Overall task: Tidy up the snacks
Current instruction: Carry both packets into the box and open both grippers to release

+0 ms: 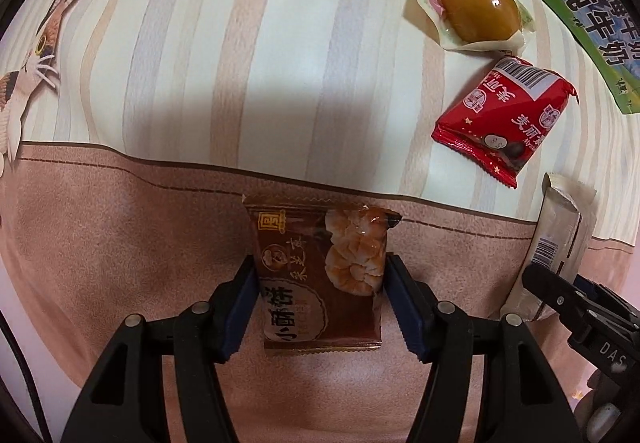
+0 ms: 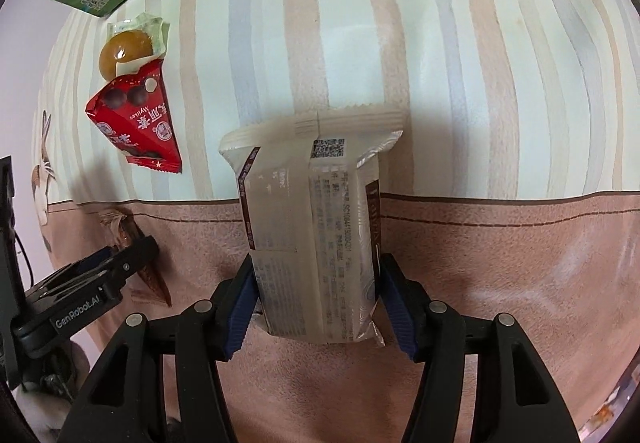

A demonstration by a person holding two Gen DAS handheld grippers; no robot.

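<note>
Between the left tool's (image 1: 320,297) blue pads, in the left wrist view, lies the brown snack packet (image 1: 320,279), its long axis running straight ahead along the fingers. The left pad touches its edge; a thin gap shows at the right pad, so the hold looks slack or just let go. It rests on the desk's pink band (image 1: 120,243). The red packet (image 1: 506,123) and wrapped egg (image 1: 476,11) lie ahead to the right, near the milk carton (image 1: 592,11).

From the right wrist, the right tool (image 2: 318,303) straddles the pale wafer packet (image 2: 316,227), likewise lengthwise, with slight gaps at both pads. The left tool sits just beside, lower left.
</note>
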